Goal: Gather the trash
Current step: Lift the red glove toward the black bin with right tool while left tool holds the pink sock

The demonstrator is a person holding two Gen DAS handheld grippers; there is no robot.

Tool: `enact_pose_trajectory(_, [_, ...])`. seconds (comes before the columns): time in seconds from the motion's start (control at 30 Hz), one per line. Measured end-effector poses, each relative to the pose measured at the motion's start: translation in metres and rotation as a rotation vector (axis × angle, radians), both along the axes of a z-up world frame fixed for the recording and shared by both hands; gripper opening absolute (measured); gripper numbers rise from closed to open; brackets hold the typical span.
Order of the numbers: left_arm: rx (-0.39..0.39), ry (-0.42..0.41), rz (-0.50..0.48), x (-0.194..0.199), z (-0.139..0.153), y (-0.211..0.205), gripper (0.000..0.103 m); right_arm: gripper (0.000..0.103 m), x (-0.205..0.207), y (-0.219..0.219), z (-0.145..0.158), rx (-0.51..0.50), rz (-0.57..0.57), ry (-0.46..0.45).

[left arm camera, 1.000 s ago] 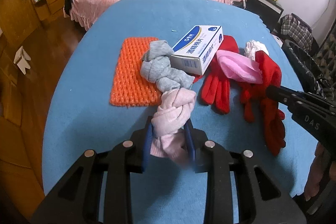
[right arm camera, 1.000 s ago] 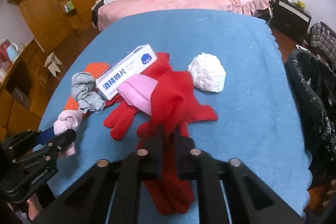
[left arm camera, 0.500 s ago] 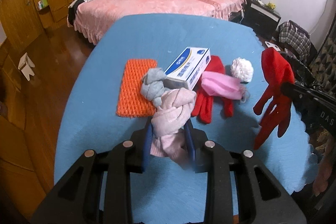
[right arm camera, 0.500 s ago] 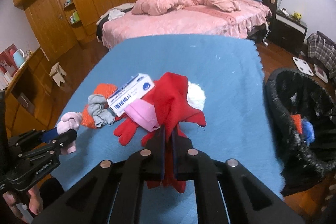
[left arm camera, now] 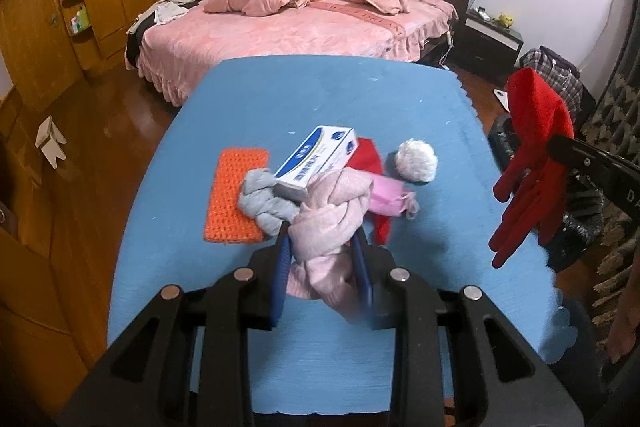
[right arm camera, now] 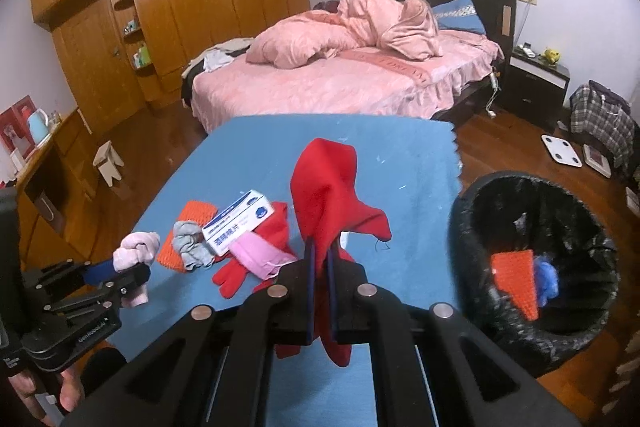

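Observation:
My left gripper [left arm camera: 322, 247] is shut on a knotted pale pink sock [left arm camera: 332, 215] and holds it above the blue table [left arm camera: 320, 87]. My right gripper [right arm camera: 320, 255] is shut on a red glove [right arm camera: 332, 187], lifted well above the table; the glove also hangs at the right of the left wrist view [left arm camera: 532, 163]. A black-lined trash bin [right arm camera: 532, 267] stands beside the table's right edge, holding an orange pad and something blue. On the table lie a second red glove [right arm camera: 256, 259], a pink mask [left arm camera: 388, 199], a white ball [left arm camera: 416, 160], a grey sock [left arm camera: 264, 199], a white-blue box [left arm camera: 316, 161] and an orange mesh pad [left arm camera: 232, 195].
A pink bed [right arm camera: 352, 75] stands behind the table. Wooden wardrobes [right arm camera: 180, 7] line the left wall. A small stool [right arm camera: 108, 159] stands on the wood floor at left. A black nightstand [right arm camera: 536, 75] and a plaid bag [right arm camera: 600, 115] are at right.
Both grippers have risen and pulled back. The pink sock left the table. The red glove was lifted off the pile and carried right, toward the bin.

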State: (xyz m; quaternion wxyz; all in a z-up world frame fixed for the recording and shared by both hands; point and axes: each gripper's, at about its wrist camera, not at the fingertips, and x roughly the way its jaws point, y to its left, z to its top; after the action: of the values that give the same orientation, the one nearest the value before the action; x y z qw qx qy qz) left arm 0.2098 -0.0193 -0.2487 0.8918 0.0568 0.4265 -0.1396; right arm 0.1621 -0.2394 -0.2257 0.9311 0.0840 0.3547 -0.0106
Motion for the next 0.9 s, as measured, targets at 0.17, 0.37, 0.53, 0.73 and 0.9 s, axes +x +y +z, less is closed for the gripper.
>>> enact_pose_trajectory(0.17, [-0.008,-0.002,0.003,-0.005,0.01,-0.019,0.028,0.005,-0.008,-0.02,0.009,-0.01,-0.029,-0.009])
enact_pose_trajectory(0.37, [-0.019,0.002,0.004,-0.009,0.018,-0.044,0.028,0.005,-0.019,-0.045,0.016,-0.025,-0.059,-0.019])
enact_pose_trajectory(0.53, [-0.032,0.0,-0.013,-0.012,0.026,-0.069,0.028,0.005,-0.027,-0.071,0.02,-0.038,-0.086,-0.019])
enact_pose_trajectory(0.73, [-0.035,-0.02,-0.041,-0.015,0.038,-0.104,0.028,0.005,-0.035,-0.102,0.025,-0.049,-0.12,-0.023])
enact_pose_trajectory(0.9, [-0.027,-0.027,-0.061,-0.017,0.042,-0.131,0.028,0.005,-0.042,-0.13,0.026,-0.058,-0.147,-0.022])
